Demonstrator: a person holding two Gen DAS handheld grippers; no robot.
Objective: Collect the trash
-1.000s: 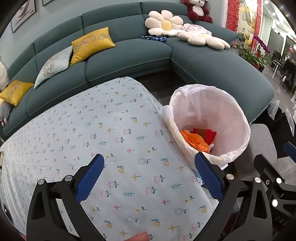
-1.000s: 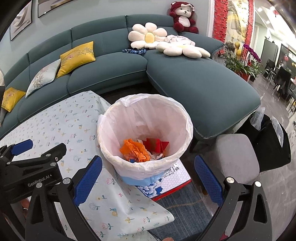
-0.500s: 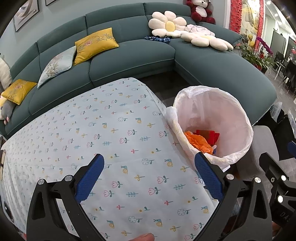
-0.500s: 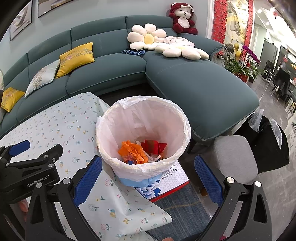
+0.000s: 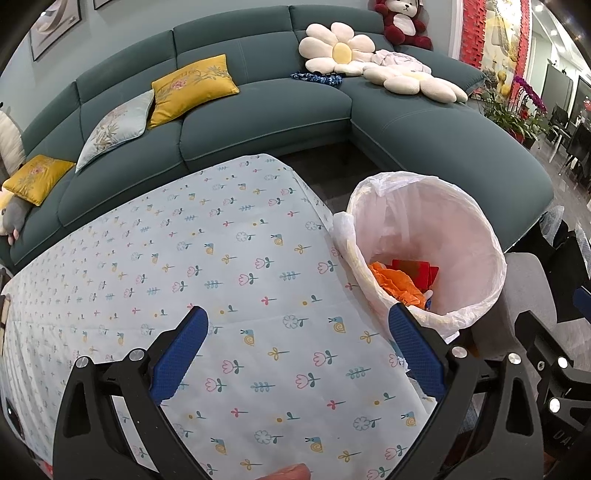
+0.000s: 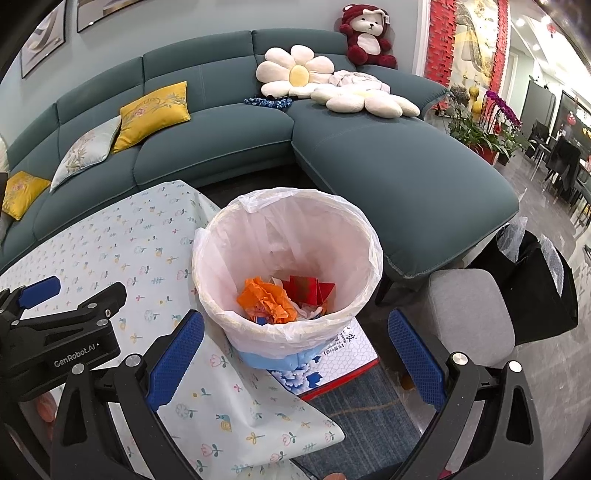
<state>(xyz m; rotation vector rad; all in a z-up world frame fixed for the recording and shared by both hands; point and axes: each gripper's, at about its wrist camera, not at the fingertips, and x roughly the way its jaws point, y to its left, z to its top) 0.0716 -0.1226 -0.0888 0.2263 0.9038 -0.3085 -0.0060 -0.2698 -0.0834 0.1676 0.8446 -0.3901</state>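
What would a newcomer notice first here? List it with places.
The round bin lined with a pale pink plastic bag stands at the table's corner, holding crumpled orange paper and red card scraps. Behind it curves a long teal sectional sofa bearing white daisy-shaped cushions and a dark red teddy bear. The flower-printed pale blue tablecloth shows no litter.

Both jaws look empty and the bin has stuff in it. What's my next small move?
Probably pull both back and scan: the left gripper and right gripper are open and empty, crumpled paper sits in the bin, and the tablecloth shows no trash.
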